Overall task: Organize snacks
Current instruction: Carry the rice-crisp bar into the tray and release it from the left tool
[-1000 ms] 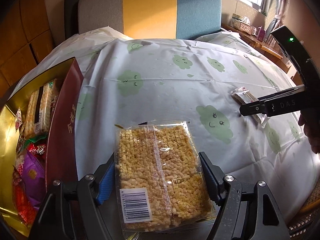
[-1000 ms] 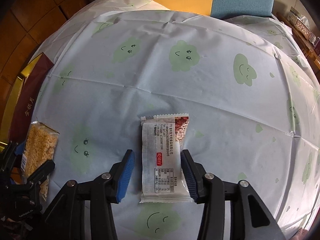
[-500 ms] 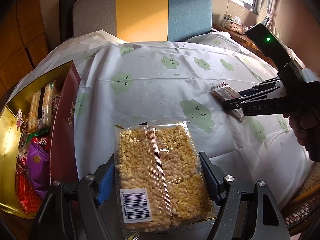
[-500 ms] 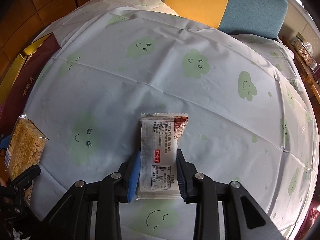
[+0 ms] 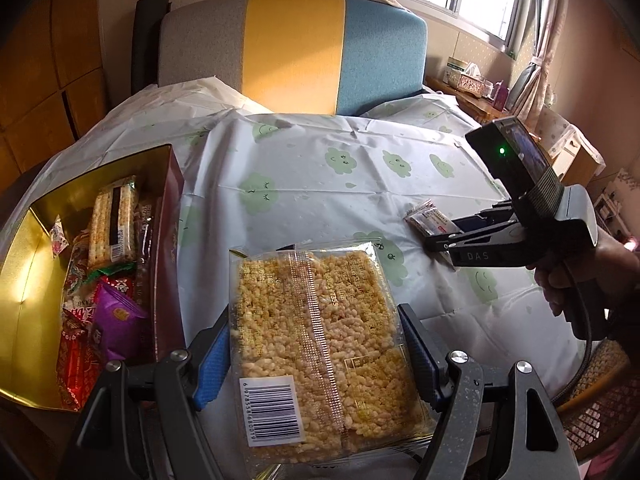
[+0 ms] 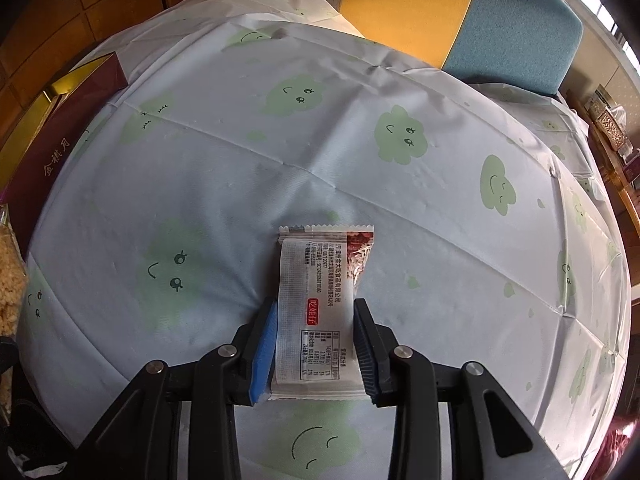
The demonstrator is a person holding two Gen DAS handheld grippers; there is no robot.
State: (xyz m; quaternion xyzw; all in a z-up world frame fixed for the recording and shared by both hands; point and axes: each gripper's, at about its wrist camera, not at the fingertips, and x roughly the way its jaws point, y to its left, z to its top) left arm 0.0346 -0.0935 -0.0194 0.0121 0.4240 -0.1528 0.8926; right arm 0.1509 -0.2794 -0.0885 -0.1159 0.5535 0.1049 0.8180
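Snack packets clamped in both claws
Left claw [image 5: 316,356] gripping rice-cake pack [image 5: 320,348], near end cut off; right claw [image 6: 314,344] pinching small sachet [image 6: 320,312] (jaws just closing); snack box [image 5: 36,240] contents only in left view.

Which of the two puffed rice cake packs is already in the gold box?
The narrower puffed rice pack with a dark band, lying in the gold box. The wider pack is held in the left gripper.
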